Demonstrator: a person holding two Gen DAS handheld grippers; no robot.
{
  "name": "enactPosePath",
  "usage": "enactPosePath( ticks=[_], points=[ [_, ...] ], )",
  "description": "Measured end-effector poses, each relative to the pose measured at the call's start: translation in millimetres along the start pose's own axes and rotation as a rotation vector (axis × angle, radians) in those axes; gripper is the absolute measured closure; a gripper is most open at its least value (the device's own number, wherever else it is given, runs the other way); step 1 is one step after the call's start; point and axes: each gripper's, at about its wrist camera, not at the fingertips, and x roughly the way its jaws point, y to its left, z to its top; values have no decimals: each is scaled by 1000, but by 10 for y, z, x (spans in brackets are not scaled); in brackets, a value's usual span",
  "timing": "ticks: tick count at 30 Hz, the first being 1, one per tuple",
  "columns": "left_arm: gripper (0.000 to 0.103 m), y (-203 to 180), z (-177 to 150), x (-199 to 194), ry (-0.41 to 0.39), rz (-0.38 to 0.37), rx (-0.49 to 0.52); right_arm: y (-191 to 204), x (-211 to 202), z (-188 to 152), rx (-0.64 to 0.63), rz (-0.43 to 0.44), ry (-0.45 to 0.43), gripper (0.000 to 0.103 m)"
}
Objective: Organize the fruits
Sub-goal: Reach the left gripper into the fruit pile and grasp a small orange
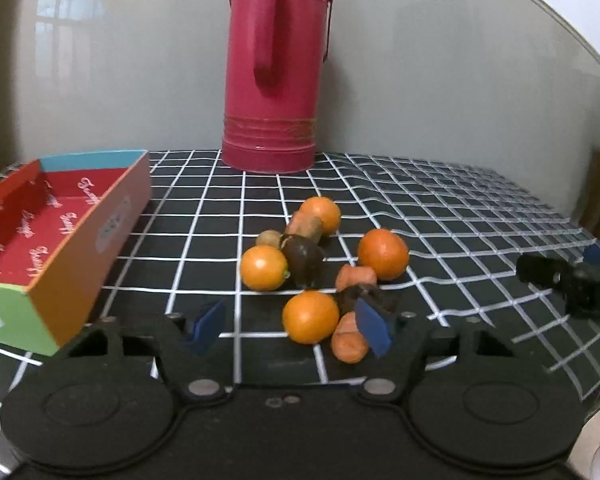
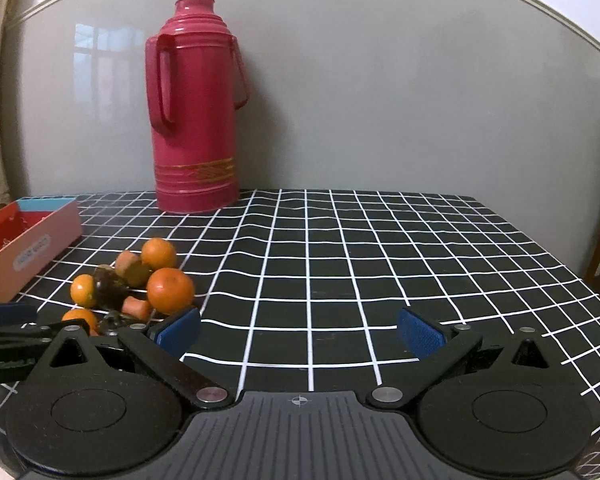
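A pile of fruit lies on the black grid tablecloth: several oranges, dark brown pieces and small orange-pink pieces. The pile also shows in the right wrist view. My left gripper is open, low over the cloth, its fingers on either side of the nearest orange and not touching it. A colourful open box with a red inside stands to the left, empty. My right gripper is open and empty over bare cloth, to the right of the pile.
A tall red thermos stands at the back by the wall, also in the right wrist view. The right gripper's fingers show at the far right of the left wrist view. The table edge runs along the right.
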Motion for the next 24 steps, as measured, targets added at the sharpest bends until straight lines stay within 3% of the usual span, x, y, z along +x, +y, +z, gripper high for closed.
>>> enactPosePath(
  ticks=[6,12,14,20,24],
  points=[
    [49,95,-50,6,26,-78,-162,3,-11,21,-4,4,-10,0],
    [51,161,-35,-138,-2,19,-137,47,-12,17,-23,10,-4,0],
    [50,212,-40,-142,11,9,-156,62,-6,16,-24,17,-4,0],
    [46,-1,-52,-161,14,29,-22,62,3,-1,-37,12,2,0],
    [46,-41,-5,-109,8,23,-16,37,5,-16,-29,6,6,0]
  ],
)
